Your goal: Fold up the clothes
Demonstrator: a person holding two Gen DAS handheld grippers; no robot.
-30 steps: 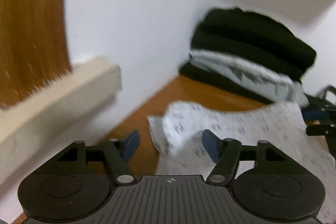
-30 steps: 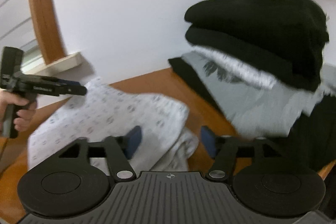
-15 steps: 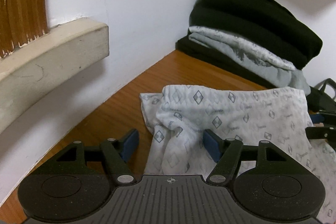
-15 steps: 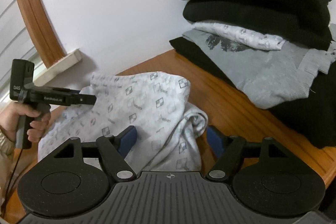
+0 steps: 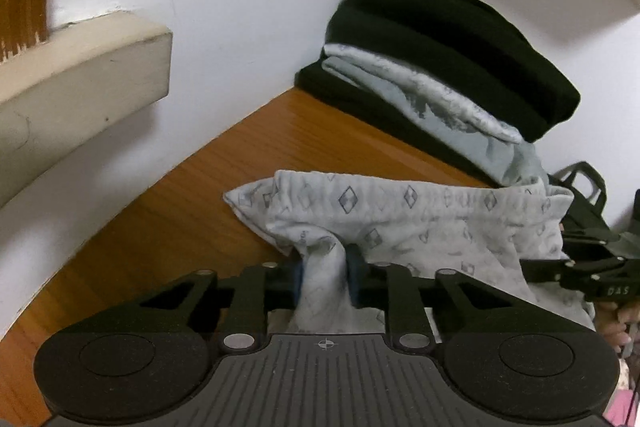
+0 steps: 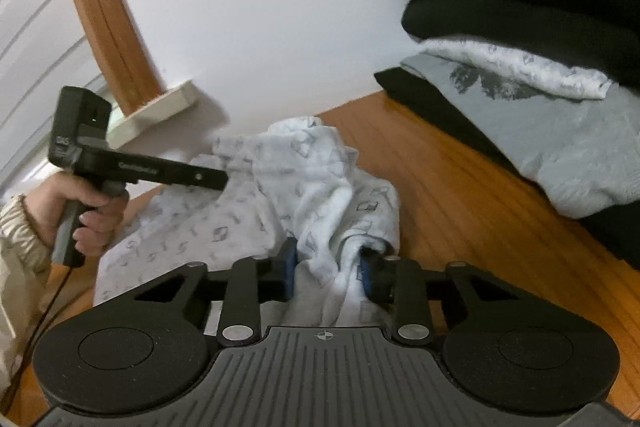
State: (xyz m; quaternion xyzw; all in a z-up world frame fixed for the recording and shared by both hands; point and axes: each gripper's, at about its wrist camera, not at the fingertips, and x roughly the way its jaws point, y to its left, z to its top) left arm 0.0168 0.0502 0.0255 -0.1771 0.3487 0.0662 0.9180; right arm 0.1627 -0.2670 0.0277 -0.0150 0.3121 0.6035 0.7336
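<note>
- Two grippers hold one garment: the step in hand looks like a two-point grab of the patterned cloth [image 5: 416, 223], which lies bunched on the table [image 5: 168, 239], near the wall and apart from the pile.
- Pile [image 5: 436, 83] of dark and grey clothes sits stacked in the corner, already folded flat; whether this task put it there cannot be told.
- Left gripper [image 5: 325, 277] has its jaws pinching a gathered ridge of cloth near one end of the banded edge.
- Right gripper [image 6: 329, 271] has its jaws pinching a thicker bunch at the other side.
- Next move, as I judge it, calls for both grips to hold firm while the cloth is lifted and spread or laid over; a loose pinch would let it slip.
- No containers show in either view.
</note>
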